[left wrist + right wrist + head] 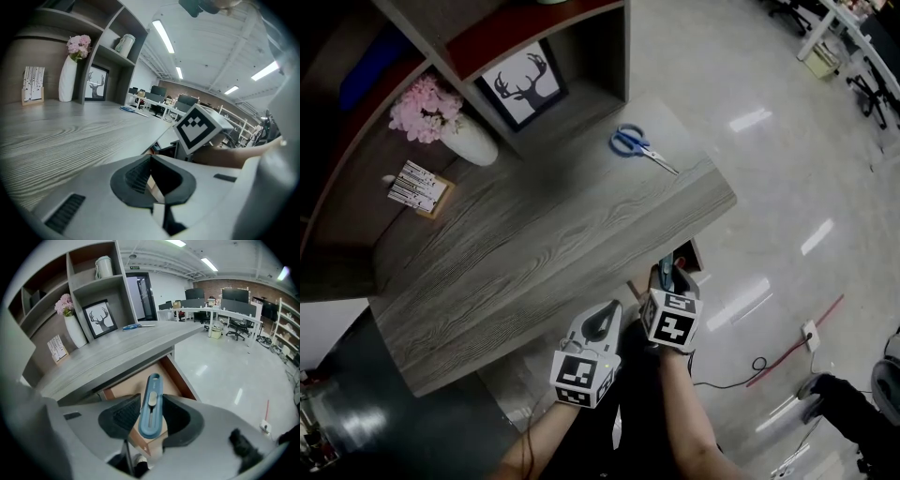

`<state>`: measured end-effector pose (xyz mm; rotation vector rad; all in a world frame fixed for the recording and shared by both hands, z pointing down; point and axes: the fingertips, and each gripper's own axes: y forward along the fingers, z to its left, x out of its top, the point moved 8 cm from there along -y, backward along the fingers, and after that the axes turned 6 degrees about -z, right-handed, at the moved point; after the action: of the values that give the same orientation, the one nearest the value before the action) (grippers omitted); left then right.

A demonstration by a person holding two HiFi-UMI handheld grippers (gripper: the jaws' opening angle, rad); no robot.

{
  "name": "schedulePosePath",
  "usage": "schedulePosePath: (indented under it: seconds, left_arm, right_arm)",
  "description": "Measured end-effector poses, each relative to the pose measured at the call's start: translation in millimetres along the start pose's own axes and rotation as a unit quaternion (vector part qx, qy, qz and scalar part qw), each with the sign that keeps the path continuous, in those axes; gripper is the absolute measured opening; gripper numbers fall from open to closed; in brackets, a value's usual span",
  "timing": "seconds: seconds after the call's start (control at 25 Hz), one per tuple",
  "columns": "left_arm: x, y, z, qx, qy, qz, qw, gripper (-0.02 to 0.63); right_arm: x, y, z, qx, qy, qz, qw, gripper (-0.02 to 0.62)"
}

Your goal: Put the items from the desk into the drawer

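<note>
In the head view, the right claw [667,281] is seen at the lower middle, pinching a blue cutter [665,266]. The cutter is held just past the near edge of the worktop [534,244], over the open drawer [692,255]. Only a bit of the drawer's rim is shown here. The left claw [602,324] is just beside it on the left. The scissors [641,144] lie at the upper middle, well apart from both claws.

In the left gripper view, the jaws are seen a little spread, with nothing between them. The scissors [133,110] are seen small and far off across the worktop.

In the right gripper view, the cutter [151,401] is pinched between the two pads. Its long side runs straight up the frame, the same way the claw points. The drawer [180,377] lies right below and ahead of it. It is judged that the cutter only needs to be lowered and let go. The scissors would be better reached by the free left claw.
</note>
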<state>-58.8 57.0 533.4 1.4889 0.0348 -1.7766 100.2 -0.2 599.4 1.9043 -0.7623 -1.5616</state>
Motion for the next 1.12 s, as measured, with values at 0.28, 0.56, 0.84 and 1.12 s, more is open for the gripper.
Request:
schedulePosePath:
  seconds: [0.28, 0.56, 0.84, 1.12]
  left_arm:
    - [-3.2, 3.6, 0.1, -0.003, -0.007, 0.004, 1.0, 0.009]
    - [-2.7, 5.9, -1.7, -0.003, -0.008, 0.007, 0.9999, 0.009]
    - [6.6, 9.7, -2.9, -0.007, -0.001, 0.002, 1.0, 0.009]
    - [17.8, 12.2, -7.9, -0.011, 0.007, -0.006, 0.9999, 0.009]
  right_arm:
    - [-2.3, 11.7, -1.5, 0.004, 0.0, 0.012, 1.0, 0.156]
    - [0.5, 10.8, -1.9, 0.028, -0.005, 0.005, 1.0, 0.262]
    - [3.8, 3.4, -1.2, 0.032, -0.008, 0.004, 0.999, 0.262]
    - [12.0, -8.2, -4.4, 0.035, -0.011, -0.01, 0.999, 0.262]
